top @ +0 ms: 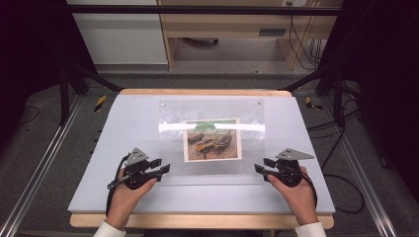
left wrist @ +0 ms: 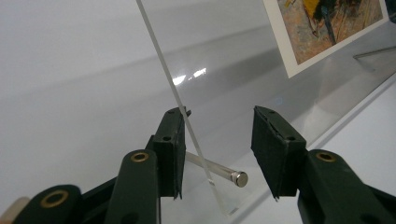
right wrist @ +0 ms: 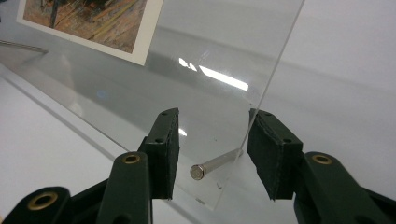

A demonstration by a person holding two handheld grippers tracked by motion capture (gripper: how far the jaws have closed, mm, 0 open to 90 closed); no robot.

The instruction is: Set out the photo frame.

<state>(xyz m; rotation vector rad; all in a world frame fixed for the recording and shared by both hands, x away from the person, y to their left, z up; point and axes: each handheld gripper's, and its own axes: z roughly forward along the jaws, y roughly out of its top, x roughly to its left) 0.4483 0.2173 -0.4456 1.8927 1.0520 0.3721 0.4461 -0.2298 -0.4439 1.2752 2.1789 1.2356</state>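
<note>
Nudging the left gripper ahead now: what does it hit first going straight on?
Likely the clear acrylic panel, whose edge already sits between the left gripper jaws, beside the metal standoff pin; depth unclear.

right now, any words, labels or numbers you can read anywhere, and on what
None can be read.
Picture in the clear frame: a painted scene, no lettering visible.
Yellow and black tape by the table's far corner: stripes, no text.
Left gripper and right gripper: no markings visible.
</note>
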